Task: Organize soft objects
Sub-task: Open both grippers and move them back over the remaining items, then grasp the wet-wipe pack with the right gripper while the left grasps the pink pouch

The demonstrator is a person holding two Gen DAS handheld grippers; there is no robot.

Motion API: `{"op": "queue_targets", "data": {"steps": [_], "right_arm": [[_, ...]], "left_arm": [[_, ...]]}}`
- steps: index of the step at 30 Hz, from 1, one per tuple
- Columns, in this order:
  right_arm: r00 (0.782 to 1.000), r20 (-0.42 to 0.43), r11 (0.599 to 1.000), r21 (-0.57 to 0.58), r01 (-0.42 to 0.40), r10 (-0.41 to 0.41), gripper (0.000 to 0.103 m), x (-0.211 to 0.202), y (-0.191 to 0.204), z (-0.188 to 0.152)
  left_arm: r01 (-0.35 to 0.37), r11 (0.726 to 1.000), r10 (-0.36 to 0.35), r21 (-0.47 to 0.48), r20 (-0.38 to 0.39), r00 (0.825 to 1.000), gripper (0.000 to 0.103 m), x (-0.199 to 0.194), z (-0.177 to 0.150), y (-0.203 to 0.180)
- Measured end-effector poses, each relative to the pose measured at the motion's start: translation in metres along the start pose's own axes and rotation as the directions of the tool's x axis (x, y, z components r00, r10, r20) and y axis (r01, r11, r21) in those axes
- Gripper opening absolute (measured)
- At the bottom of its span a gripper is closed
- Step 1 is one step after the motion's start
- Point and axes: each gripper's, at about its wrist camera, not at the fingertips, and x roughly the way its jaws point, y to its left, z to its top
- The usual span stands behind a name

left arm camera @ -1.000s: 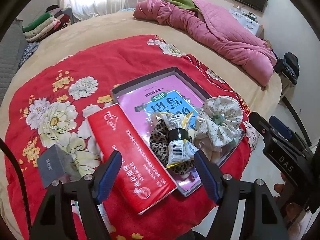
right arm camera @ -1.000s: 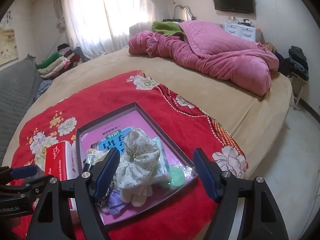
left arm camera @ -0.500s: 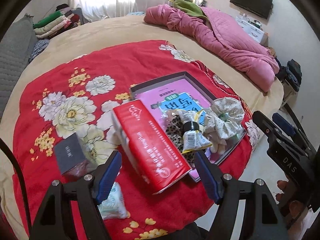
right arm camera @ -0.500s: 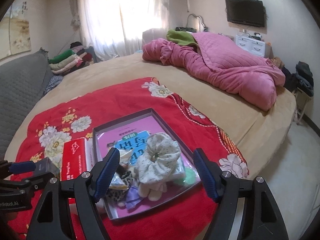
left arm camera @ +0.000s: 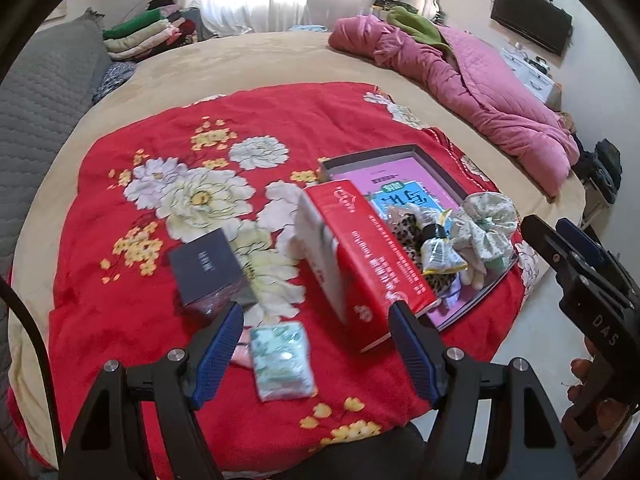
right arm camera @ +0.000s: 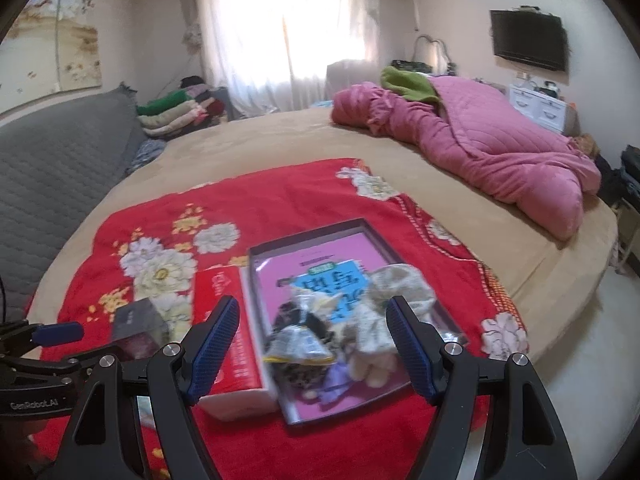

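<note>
One soft thing lies outside the shallow grey tray (left arm camera: 404, 151): a small pale-green printed pack of tissues (left arm camera: 282, 354), flat on the red flowered blanket (left arm camera: 160, 128) that covers the bed. From my left gripper (left arm camera: 316, 350) it sits just ahead of and below the fingertips, nearer the left-hand finger (left arm camera: 218, 350) than the other, with its long axis running roughly away from me, along the line the gripper points. The jaws stand wide apart with nothing between the pads, so as I judge it the pack would fit across its short side without much roll of the wrist.

My right gripper (right arm camera: 314, 346) is likewise spread and empty. It looks over the tray, where the other soft things are heaped at the near end: a cream floral fabric scrunchie (left arm camera: 486, 220), a leopard-print scrunchie (left arm camera: 408, 234) and a small crinkled yellow-and-white sachet (left arm camera: 440, 256). In the right wrist view this heap is blurred.

Between the pack and the tray stands a tall red-and-white carton of tissues (left arm camera: 360, 256), touching or nearly touching the tray's left edge; I cannot tell which. A dark grey square box (left arm camera: 208, 266) rests beyond the pack, to the left. I judge the left hand nearer the pack, and the carton the obstacle on any path towards the tray.
</note>
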Motion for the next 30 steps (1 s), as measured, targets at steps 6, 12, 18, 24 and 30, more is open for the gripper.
{"op": "queue_targets", "data": {"steps": [6, 12, 18, 24, 30], "right_arm": [[0.999, -0.010, 0.998, -0.015, -0.054, 0.053, 0.077, -0.006, 0.020, -0.003], [0.997, -0.020, 0.995, -0.062, -0.078, 0.077, 0.077, -0.013, 0.044, -0.007], [0.993, -0.035, 0.989, -0.091, -0.113, 0.111, 0.077, -0.014, 0.064, -0.011], [0.989, -0.056, 0.982, -0.125, -0.142, 0.136, 0.077, -0.013, 0.081, -0.017], [0.985, -0.081, 0.975, -0.152, -0.164, 0.153, 0.077, -0.009, 0.096, -0.024]], "left_arm": [[-0.012, 1.000, 0.012, -0.017, 0.007, 1.000, 0.074, -0.013, -0.010, 0.019], [-0.018, 0.999, 0.018, -0.036, 0.006, 1.000, 0.074, -0.020, -0.020, 0.034], [-0.057, 0.997, 0.058, -0.052, 0.009, 0.998, 0.074, -0.025, -0.029, 0.054], [-0.073, 0.993, 0.072, -0.088, -0.016, 0.997, 0.074, -0.019, -0.040, 0.075], [-0.079, 0.991, 0.075, -0.107, -0.040, 0.996, 0.074, -0.013, -0.050, 0.085]]}}
